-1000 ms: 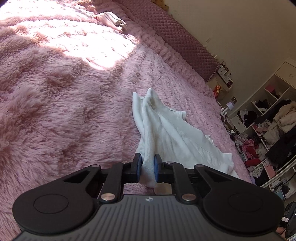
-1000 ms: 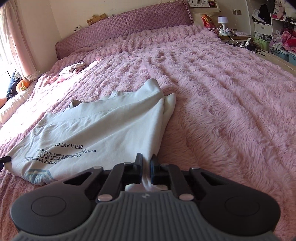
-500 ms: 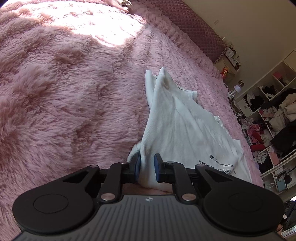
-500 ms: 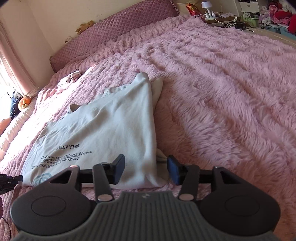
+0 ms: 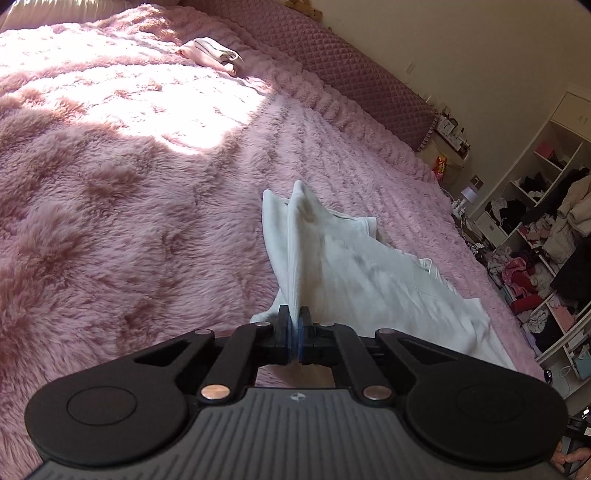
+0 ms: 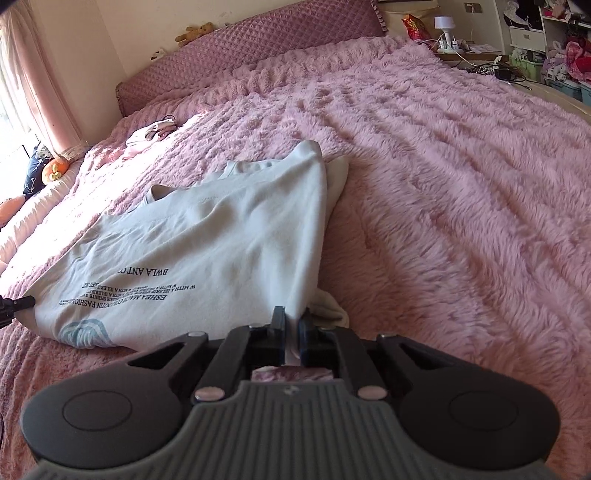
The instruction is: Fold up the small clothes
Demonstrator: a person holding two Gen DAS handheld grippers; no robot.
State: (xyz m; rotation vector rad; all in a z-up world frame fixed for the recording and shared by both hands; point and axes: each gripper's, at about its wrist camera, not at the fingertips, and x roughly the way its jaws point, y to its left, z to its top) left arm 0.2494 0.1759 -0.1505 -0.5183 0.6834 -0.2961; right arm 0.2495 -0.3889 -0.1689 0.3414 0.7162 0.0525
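A white T-shirt (image 6: 207,254) with black printed text lies on the pink fluffy bedspread (image 6: 461,192). It also shows in the left wrist view (image 5: 354,273). My left gripper (image 5: 294,334) is shut on the shirt's near left edge and lifts it into a ridge. My right gripper (image 6: 292,334) is shut on the shirt's near right edge, which rises to the jaws. The shirt's far end rests on the bed.
A small pink and white garment (image 5: 212,57) lies far off near the quilted headboard (image 5: 354,70); it also shows in the right wrist view (image 6: 151,133). Shelves with heaped clothes (image 5: 535,251) stand beyond the bed's right side. A nightstand with a lamp (image 6: 445,27) is by the headboard.
My right gripper, open half a second ago, has shut on the shirt's edge again. My left gripper has kept its hold and pinches tighter, and its view has tilted back up.
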